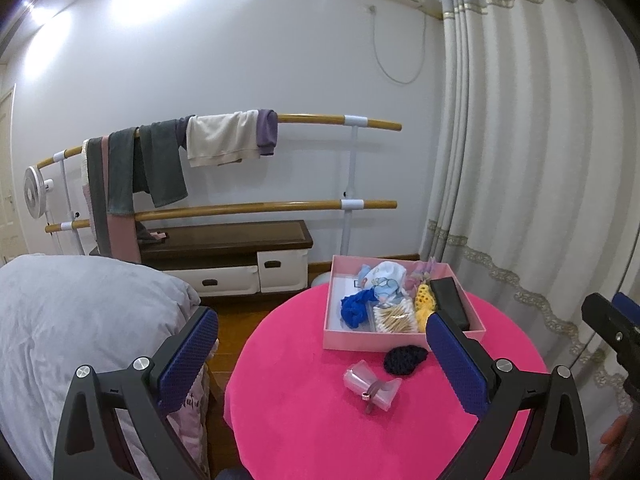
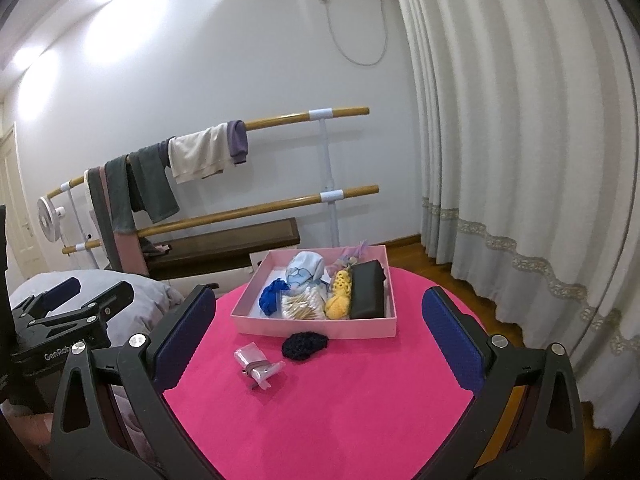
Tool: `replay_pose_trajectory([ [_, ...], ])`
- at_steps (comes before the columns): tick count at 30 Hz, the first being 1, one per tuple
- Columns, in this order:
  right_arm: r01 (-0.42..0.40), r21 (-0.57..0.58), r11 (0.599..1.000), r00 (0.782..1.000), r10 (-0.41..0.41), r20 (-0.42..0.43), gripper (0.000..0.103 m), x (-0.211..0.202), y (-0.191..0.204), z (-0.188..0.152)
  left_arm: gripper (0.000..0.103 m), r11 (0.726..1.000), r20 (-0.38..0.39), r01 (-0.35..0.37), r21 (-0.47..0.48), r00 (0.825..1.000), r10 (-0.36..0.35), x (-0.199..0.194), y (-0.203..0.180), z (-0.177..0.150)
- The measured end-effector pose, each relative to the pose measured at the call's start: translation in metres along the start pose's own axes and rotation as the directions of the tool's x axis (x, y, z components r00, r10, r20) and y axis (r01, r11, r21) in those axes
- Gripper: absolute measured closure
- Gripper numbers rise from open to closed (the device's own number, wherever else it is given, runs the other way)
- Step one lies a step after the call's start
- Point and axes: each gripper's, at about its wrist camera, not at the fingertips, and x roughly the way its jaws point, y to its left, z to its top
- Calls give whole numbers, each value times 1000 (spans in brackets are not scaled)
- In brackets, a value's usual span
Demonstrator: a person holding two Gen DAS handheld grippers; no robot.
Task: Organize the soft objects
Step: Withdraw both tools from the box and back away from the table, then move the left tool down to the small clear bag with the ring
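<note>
A pink box [image 1: 400, 340] [image 2: 312, 328] stands at the far side of a round pink table [image 1: 320, 432] [image 2: 340, 408]. In it lie a blue cloth [image 1: 354, 309] [image 2: 272, 298], a light blue printed cloth [image 1: 386, 280] [image 2: 306, 272], a bag of cotton swabs [image 1: 396, 318] [image 2: 302, 306], a yellow knit piece [image 1: 425, 304] [image 2: 339, 294] and a black case [image 1: 450, 300] [image 2: 366, 290]. A black knit piece [image 1: 404, 358] [image 2: 304, 345] and a clear rolled bag with a band [image 1: 372, 386] [image 2: 258, 364] lie on the table in front. My left gripper [image 1: 324, 356] [image 2: 76, 300] and right gripper [image 2: 320, 328] [image 1: 612, 320] are both open and empty, above the near table.
A bed with a grey cover [image 1: 80, 320] lies left of the table. Behind stand a wooden double-bar rack with hung clothes [image 1: 224, 140], a low cabinet [image 1: 228, 256] and a small fan [image 1: 34, 188]. White curtains [image 1: 540, 160] hang on the right.
</note>
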Motion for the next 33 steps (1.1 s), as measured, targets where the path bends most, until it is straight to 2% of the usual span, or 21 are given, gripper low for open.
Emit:
replay_pose_trajectory([
  [10,13,5,1000,1000,-13,-29,0,16,-5,-5,0,1000,-48,-3,-3,999,3,18,3,-7],
  [17,23,15,1000,997,-22,-77,0,36,-14,-16,0,1000,-133,-10,-11,991,9,53,7,-14],
  [23,31,18,999,990,-28,-137,0,62,-19,-31,0,1000,-211,-21,-16,977,17,92,4,-24],
  [33,35,38,999,969,-25,-246,0,105,-33,-59,0,999,-338,-24,-40,941,9,178,-11,-48],
])
